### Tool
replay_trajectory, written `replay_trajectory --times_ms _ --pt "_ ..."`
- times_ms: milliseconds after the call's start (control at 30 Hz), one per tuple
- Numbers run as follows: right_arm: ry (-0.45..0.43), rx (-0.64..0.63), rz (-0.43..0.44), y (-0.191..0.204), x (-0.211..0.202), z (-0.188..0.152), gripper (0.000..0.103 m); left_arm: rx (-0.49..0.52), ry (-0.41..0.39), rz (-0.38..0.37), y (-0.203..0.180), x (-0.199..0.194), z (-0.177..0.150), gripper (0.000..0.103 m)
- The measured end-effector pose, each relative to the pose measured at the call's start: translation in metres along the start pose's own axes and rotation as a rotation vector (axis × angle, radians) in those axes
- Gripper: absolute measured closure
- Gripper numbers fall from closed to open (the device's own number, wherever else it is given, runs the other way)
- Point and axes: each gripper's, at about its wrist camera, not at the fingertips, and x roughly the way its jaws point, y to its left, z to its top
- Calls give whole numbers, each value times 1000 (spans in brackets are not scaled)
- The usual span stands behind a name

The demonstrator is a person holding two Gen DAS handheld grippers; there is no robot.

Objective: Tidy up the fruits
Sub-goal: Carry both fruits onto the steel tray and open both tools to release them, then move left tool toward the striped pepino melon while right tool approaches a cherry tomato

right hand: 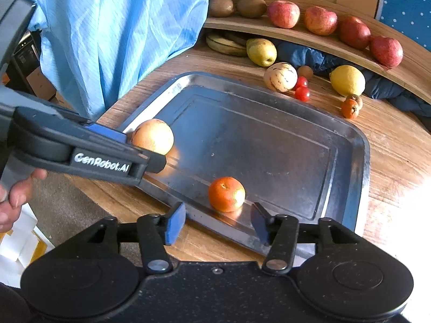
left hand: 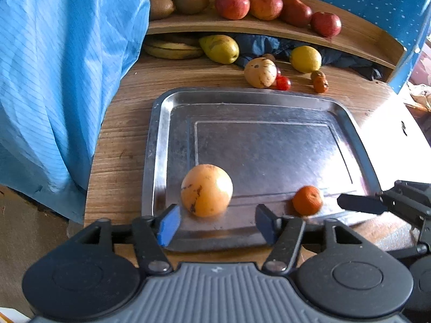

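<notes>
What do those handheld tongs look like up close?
Both are black plastic tongs with two round hinge discs and linkage arms ending in blue-padded fingers. The left tongs carry white "GenRobot.AI" lettering on the side. The right tongs have a speckled black body.

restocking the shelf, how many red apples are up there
4, side by side on the curved wooden shelf, right of the kiwis. The blue cloth covers the shelf's left end, so more may be hidden.
</notes>
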Motion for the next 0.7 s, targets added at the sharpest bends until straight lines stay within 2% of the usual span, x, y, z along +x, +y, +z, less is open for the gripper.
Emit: replay_trajectory --times_ms 233,400,567,700 --pt "-15 26 -20 -5 -12 -6 19 61 -1 35 -5 -16 -11 10" --pt "-19 32 -71 -8 -18 -10 6 78 22 78 -3 -20 -15 3" --pt "-18 59 -112 -16 -20 -11 3 109 50 145 -1 -19 -13 1" --pt "-15 78 -143 -23 -19 -10 2 108 60 171 2 -17 -8 1"
